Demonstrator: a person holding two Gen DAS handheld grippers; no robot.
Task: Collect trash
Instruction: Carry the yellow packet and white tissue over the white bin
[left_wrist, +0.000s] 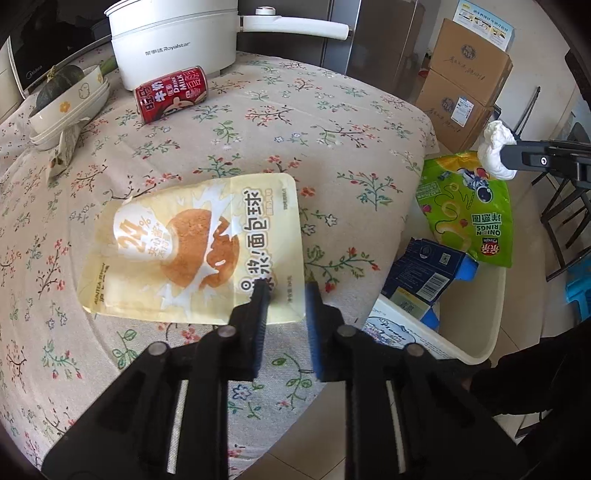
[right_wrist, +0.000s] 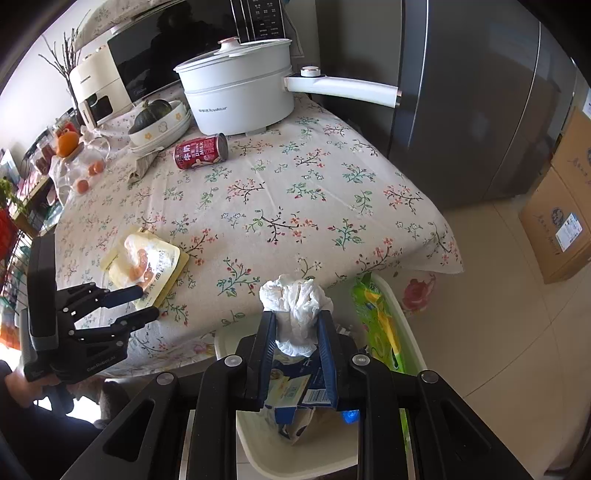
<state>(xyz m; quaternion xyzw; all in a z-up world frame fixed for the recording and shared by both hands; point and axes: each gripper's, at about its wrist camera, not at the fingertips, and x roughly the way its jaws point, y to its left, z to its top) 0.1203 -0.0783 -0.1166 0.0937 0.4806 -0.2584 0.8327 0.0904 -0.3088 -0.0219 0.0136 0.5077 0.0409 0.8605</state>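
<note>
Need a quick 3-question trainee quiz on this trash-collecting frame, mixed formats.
1. True or false: the right claw holds a crumpled tissue.
2. The left claw is open over which item? A) red can B) yellow snack pouch C) white pot
3. Fill in: the green chip bag sits in the ____ beside the table.

Key: 1 true; 2 B; 3 bin
</note>
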